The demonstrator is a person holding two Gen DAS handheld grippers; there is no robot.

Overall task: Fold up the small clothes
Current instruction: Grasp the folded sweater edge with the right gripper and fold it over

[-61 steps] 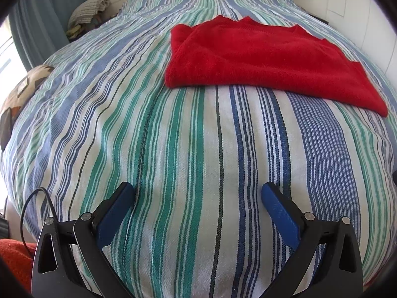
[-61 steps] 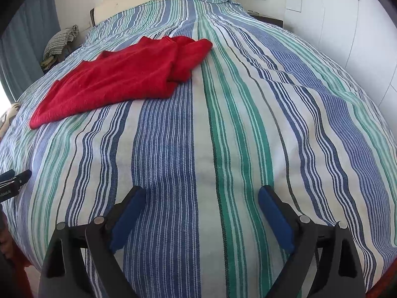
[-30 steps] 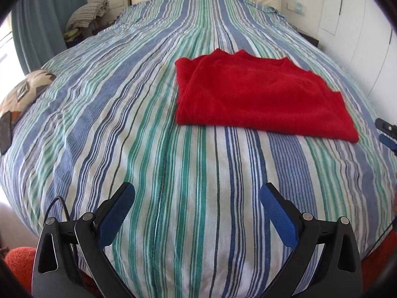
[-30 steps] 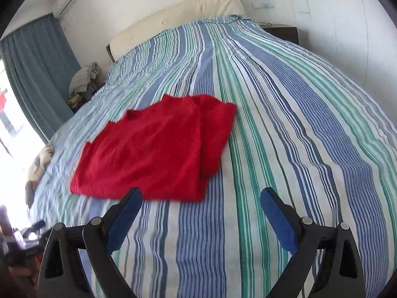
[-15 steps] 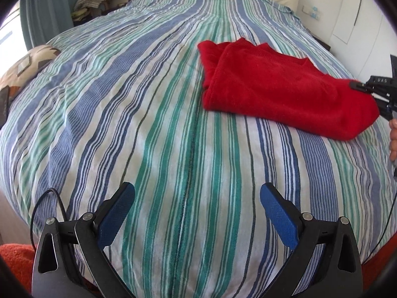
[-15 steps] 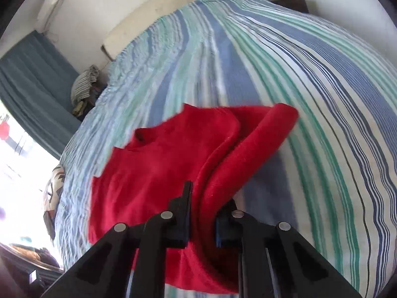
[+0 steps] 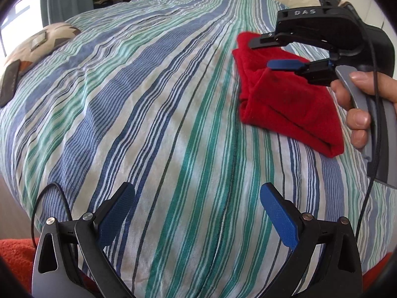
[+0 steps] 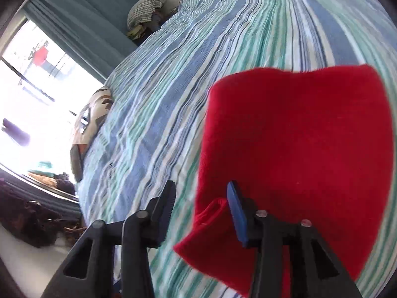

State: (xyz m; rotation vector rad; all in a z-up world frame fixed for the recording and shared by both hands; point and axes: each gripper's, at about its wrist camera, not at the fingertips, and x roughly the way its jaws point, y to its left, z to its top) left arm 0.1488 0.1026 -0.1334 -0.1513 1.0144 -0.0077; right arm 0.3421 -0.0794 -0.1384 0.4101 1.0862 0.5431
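Note:
A red garment (image 7: 282, 96) lies folded into a compact bundle on the striped bedspread (image 7: 148, 104), at the upper right in the left wrist view. My right gripper (image 7: 260, 53) hovers over the bundle's far end with its jaws apart and nothing between them. In the right wrist view the red garment (image 8: 297, 154) fills the right half, just beyond the open right gripper (image 8: 201, 188). My left gripper (image 7: 197, 196) is open and empty, low over the bed's near edge, well left of the garment.
A patterned cushion (image 7: 37, 47) lies at the bed's left edge, with a dark flat object (image 7: 10, 82) beside it. A blue curtain (image 8: 82, 32) and a bright window (image 8: 32, 79) stand to the left. A pile of cloth (image 8: 146, 5) sits beyond the bed.
My right gripper, shut on the garment's edge half a second ago, has carried it over into a smaller fold and opened. The left gripper has stayed open and shifted a little.

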